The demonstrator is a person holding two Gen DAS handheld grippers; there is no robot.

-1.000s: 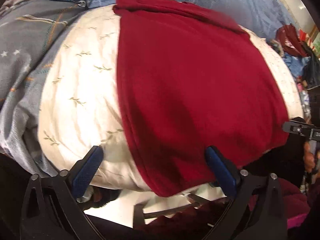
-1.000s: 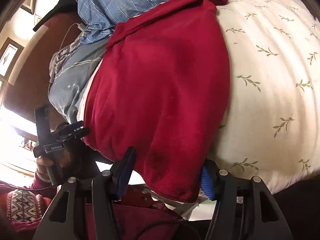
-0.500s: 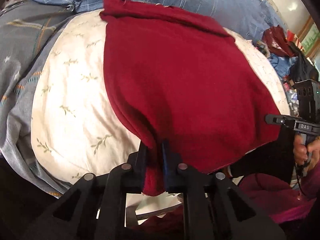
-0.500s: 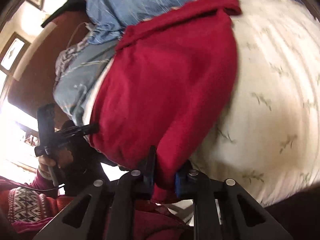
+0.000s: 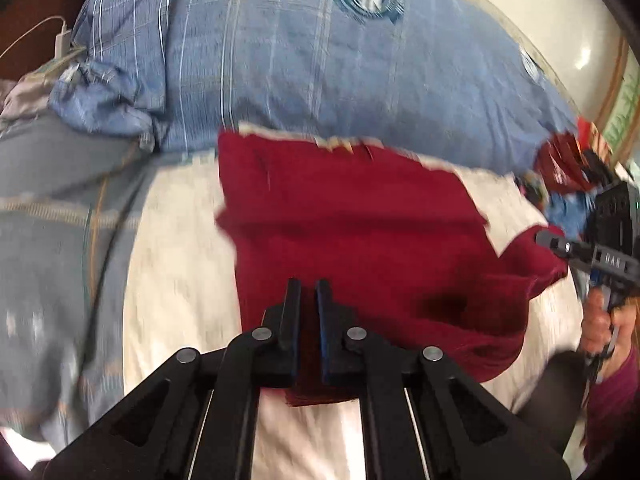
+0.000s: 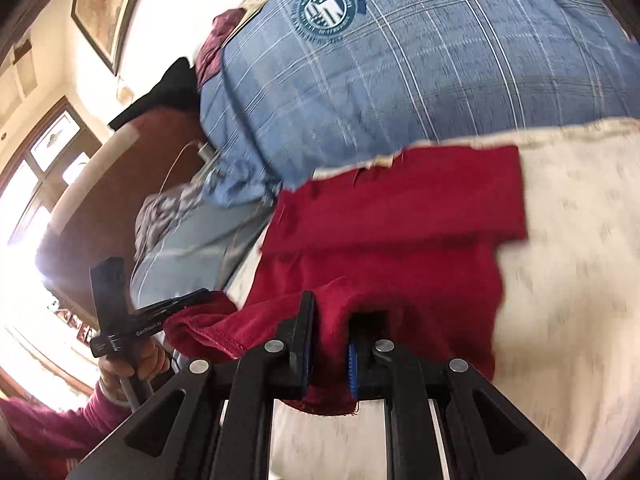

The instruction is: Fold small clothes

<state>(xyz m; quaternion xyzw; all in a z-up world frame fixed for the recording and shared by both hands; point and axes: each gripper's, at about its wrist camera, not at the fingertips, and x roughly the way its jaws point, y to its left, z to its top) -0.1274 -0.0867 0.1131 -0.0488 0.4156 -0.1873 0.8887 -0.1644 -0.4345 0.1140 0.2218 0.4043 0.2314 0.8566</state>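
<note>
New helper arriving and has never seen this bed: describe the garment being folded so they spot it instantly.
Find the big blue plaid pillow with the round crest; just below it lies a cream leaf-print cushion. Spread on that cushion is the red garment, its near edge lifted by both tongs. It is the only solid deep-red fabric among pale, patterned bedding.

One red garment (image 5: 352,236), near the cream pillow's far edge. One cream pillow (image 5: 180,280) with a sprig print. One blue plaid cover (image 5: 300,60) bearing two round badges. One grey patterned sheet (image 5: 48,208). Two black grippers: left gripper (image 5: 308,292), right gripper (image 6: 332,312). One framed picture (image 6: 108,4). One white cable (image 5: 28,36).
</note>
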